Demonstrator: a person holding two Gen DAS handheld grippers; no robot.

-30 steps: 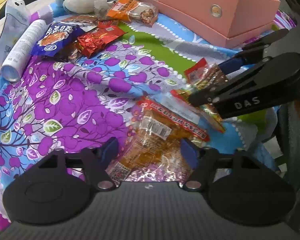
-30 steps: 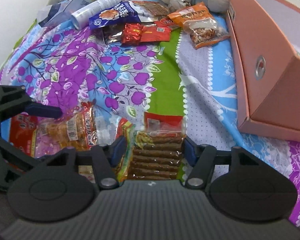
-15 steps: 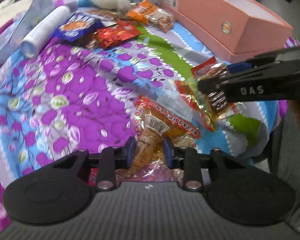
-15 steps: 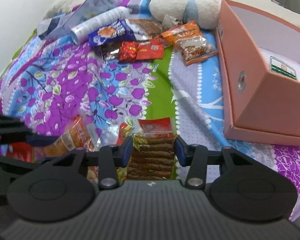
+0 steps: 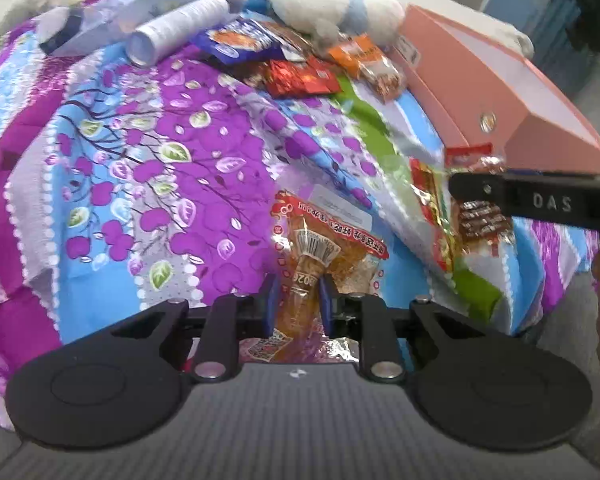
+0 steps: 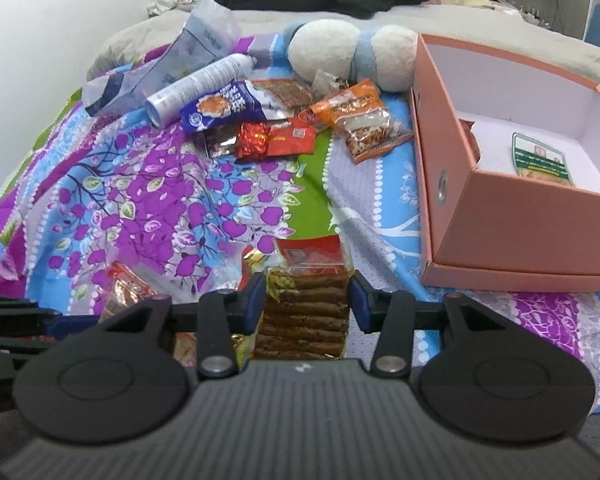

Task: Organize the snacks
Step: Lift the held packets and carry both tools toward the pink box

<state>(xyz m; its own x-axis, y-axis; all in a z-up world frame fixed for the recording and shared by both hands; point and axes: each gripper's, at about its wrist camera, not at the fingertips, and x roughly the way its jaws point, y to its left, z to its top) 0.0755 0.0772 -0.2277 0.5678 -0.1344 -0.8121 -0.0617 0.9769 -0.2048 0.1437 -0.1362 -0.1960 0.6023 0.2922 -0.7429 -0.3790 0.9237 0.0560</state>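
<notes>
My left gripper pinches the crumpled middle of an orange snack packet with a red strip, held just above the purple floral bedspread, and its jaws are still closing. My right gripper is shut on a clear packet of brown snack sticks, with a red-and-yellow packet lying under it. In the left wrist view one of the right gripper's fingers crosses the right side. An open pink box stands to the right and holds a green-labelled packet.
At the far end of the bedspread lie a blue packet, red packets and an orange packet. A white spray can and a white-and-blue plush toy lie beside them. Dark clothes are piled behind.
Both grippers closed from wide open onto their packets and rose off the bedspread. The left gripper rolled and squeezed the orange packet into a narrow waist.
</notes>
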